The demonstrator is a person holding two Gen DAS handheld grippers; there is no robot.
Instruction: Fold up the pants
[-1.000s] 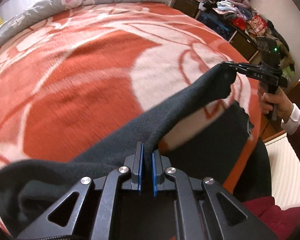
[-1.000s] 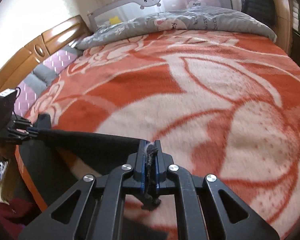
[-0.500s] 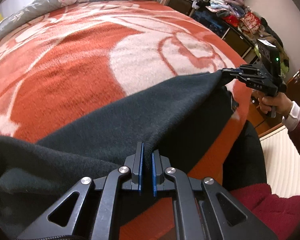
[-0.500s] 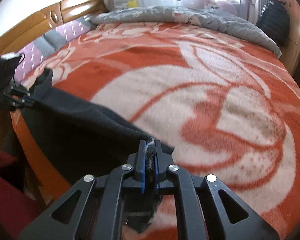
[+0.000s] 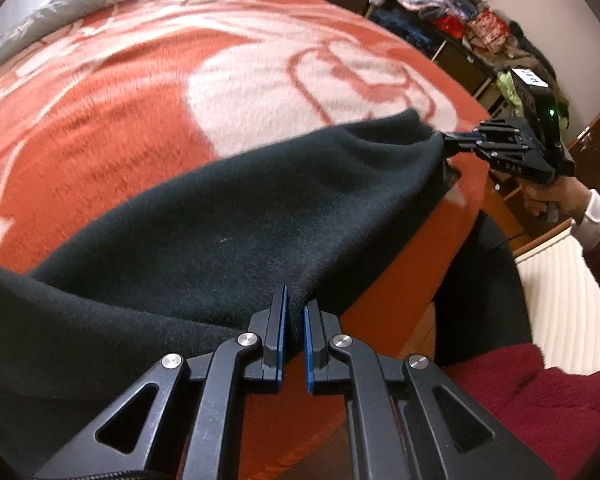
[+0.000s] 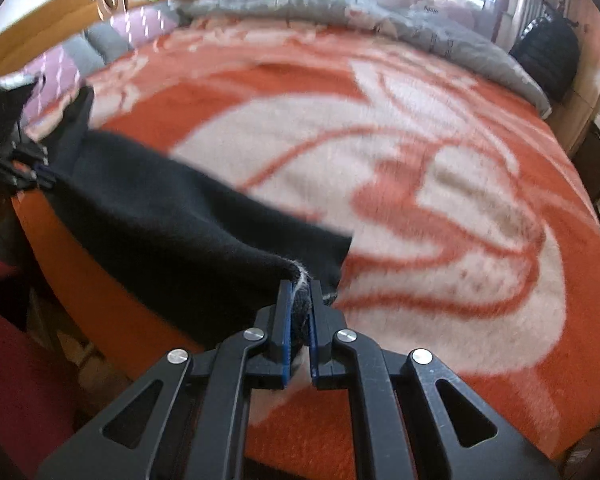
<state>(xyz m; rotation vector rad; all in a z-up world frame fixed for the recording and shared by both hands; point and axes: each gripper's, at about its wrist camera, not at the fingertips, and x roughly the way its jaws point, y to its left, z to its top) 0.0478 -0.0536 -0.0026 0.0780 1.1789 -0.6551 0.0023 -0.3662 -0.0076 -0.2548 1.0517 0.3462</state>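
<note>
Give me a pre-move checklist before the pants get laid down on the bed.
1. Left gripper shut on the pants: ok.
2. Right gripper shut on the pants, cloth bunched between its jaws: ok.
3. Edge stretched between both grippers, no deep sag: ok.
4. Blanket ahead free of other items where visible: ok.
5. Legs aligned one over the other: cannot tell.
6. Lower part of the pants hanging over the bed edge, not snagged: cannot tell.

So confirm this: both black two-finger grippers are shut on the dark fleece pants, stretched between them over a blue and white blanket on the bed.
One detail is wrong: the blanket is orange and white, not blue, as the right wrist view shows. The rest holds: the left gripper and right gripper are each shut on the dark fleece pants, stretched between them above the bed.
</note>
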